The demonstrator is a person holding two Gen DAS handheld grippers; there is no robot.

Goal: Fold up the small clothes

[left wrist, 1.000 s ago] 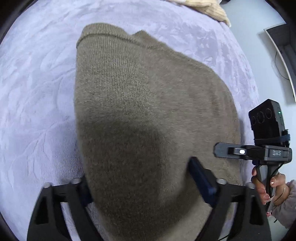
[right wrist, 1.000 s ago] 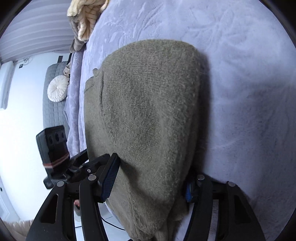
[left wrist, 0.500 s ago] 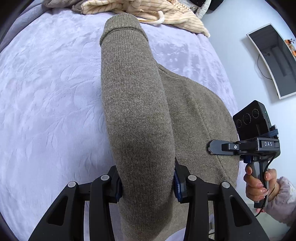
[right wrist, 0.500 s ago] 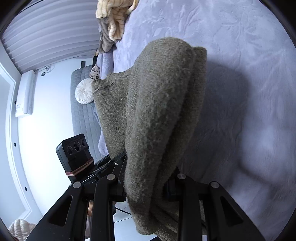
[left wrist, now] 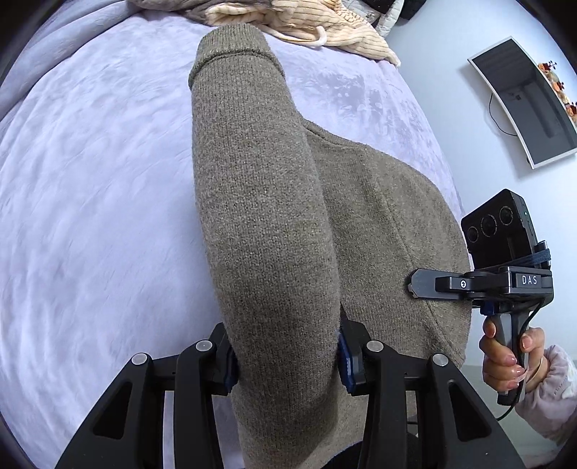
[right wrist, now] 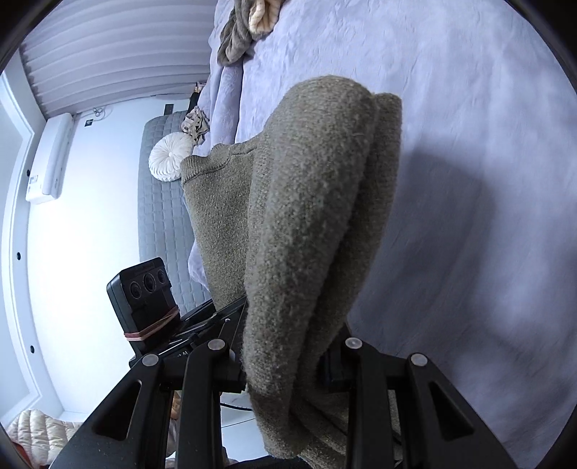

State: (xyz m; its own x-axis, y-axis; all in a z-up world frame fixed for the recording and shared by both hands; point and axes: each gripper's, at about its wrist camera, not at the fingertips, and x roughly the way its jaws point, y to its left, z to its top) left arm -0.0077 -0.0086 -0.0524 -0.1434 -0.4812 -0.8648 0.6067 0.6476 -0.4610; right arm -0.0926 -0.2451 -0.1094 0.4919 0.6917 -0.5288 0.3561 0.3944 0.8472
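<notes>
An olive-brown knitted sweater (left wrist: 259,202) is held up off a lilac bedspread (left wrist: 90,187). My left gripper (left wrist: 286,355) is shut on one bunched edge of it; the ribbed cuff hangs at the top of the left wrist view. My right gripper (right wrist: 285,364) is shut on another folded edge of the same sweater (right wrist: 317,202), which drapes forward between its fingers. The right gripper also shows in the left wrist view (left wrist: 418,285), at the sweater's right edge, held by a hand.
A pile of cream striped and grey clothes (left wrist: 313,21) lies at the bed's far end. A wall monitor (left wrist: 526,97) hangs right. In the right wrist view a grey quilted bench (right wrist: 166,202) with a round white cushion (right wrist: 169,155) stands left of the bed.
Both grippers closed on the sweater's edges and lifted it off the bed; it went from lying flat to hanging bunched between the fingers.
</notes>
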